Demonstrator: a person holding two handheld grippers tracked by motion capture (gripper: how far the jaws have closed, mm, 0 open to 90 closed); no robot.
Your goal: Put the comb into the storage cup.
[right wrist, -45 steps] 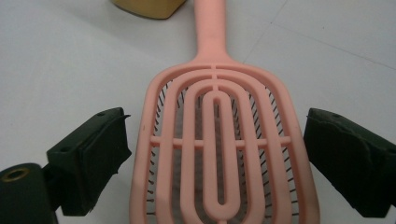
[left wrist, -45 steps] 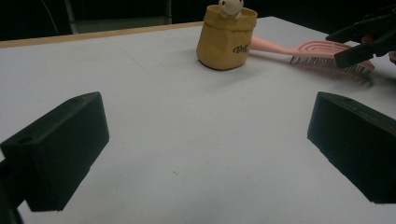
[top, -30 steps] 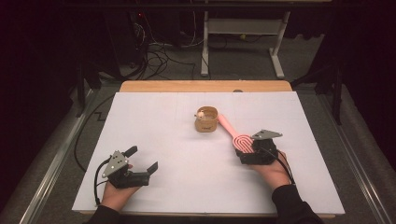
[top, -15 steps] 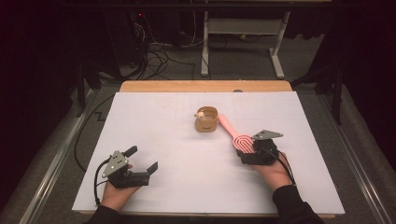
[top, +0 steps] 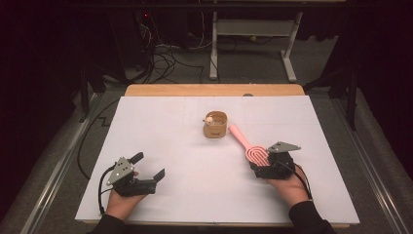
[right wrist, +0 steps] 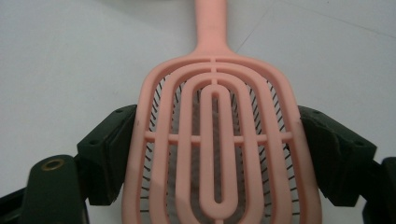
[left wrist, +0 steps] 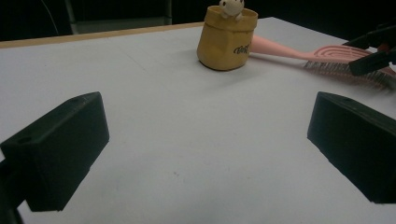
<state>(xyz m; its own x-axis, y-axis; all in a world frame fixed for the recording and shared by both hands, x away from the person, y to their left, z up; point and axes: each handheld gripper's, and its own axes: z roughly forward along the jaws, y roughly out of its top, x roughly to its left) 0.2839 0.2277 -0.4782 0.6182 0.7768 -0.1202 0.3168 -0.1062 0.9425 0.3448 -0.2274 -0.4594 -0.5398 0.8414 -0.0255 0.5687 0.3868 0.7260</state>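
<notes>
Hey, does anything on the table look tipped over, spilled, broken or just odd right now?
Nothing stands out. The yellow pot stands upright on the white table with a small figure peeking over its rim. The pink hairbrush looks whole; the right gripper clamps its head by both edges. The left gripper is open and empty.

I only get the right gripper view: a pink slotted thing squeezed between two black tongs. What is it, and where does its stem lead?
Observer: It's a pink hairbrush, and its handle runs up to a small yellow pot in the middle of the white table.
Operator: Is there anything in that pot?
Observer: A little pale figure peeks over its rim.
Operator: And what is the other hand doing?
Observer: The left tongs sit low at the table's near left, jaws wide apart with nothing between them.
</notes>
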